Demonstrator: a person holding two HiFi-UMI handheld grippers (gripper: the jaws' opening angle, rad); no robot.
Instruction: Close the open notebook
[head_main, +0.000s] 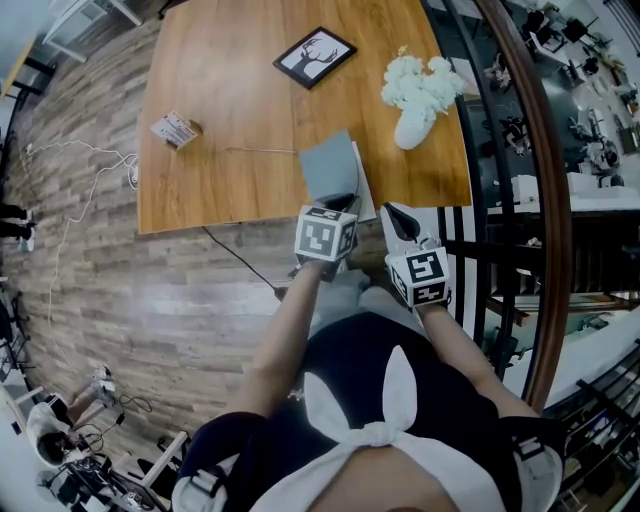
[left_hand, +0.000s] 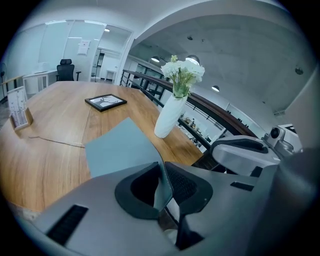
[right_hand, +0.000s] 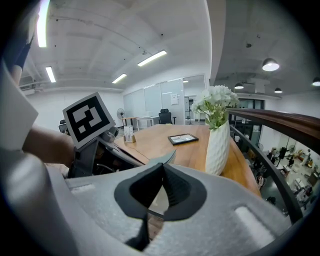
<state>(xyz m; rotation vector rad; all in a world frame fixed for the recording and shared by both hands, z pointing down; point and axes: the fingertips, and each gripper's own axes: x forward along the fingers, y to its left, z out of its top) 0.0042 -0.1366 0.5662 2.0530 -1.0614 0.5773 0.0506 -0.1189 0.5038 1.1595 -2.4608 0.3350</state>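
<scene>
The notebook lies at the wooden table's near edge, its grey cover (head_main: 330, 165) raised and bowed over a white page (head_main: 366, 197). My left gripper (head_main: 340, 205) is shut on the cover's near edge. In the left gripper view the grey cover (left_hand: 117, 147) runs from the tabletop up between the left gripper's (left_hand: 162, 172) pads. My right gripper (head_main: 398, 222) hovers just right of the notebook, off the table's edge. In its own view the right gripper (right_hand: 162, 170) has its tips together with nothing between them, and the cover's lifted edge (right_hand: 164, 160) shows beyond.
A white vase of white flowers (head_main: 415, 95) stands at the table's right side. A black picture frame (head_main: 314, 56) lies further back, and a small card stand (head_main: 175, 130) sits at the left. A thin cable (head_main: 250, 150) crosses the tabletop. A curved railing (head_main: 545, 200) runs at the right.
</scene>
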